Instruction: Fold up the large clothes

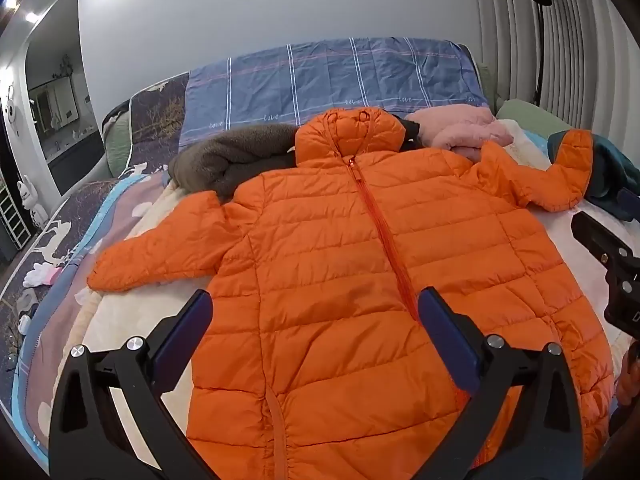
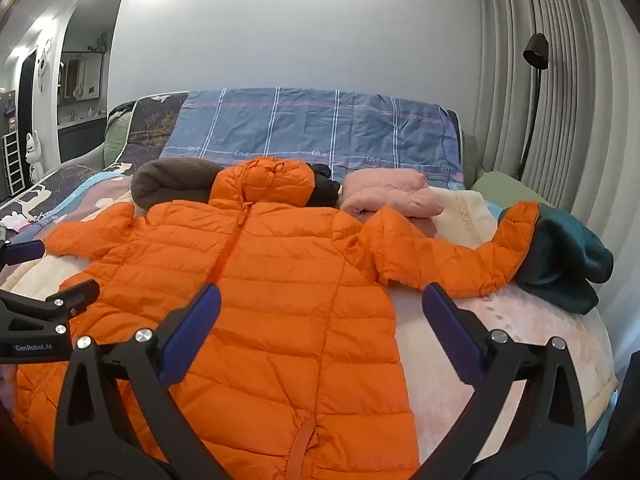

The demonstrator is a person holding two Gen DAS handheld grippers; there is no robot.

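An orange hooded puffer jacket (image 1: 340,248) lies flat, front up and zipped, on the bed, sleeves spread to both sides; it also shows in the right wrist view (image 2: 260,280). My left gripper (image 1: 314,308) is open and empty, hovering above the jacket's lower front. My right gripper (image 2: 320,308) is open and empty, above the jacket's right side near its right sleeve (image 2: 460,260). The right gripper's body shows at the right edge of the left wrist view (image 1: 612,264), and the left gripper's body shows at the left edge of the right wrist view (image 2: 36,320).
Behind the jacket lie a brown fleece (image 1: 228,160), a pink garment (image 1: 460,128), a small black item (image 2: 324,186) and a teal garment (image 2: 568,264) under the right cuff. A blue plaid pillow (image 1: 332,80) lines the wall. A floor lamp (image 2: 536,80) stands by the curtains.
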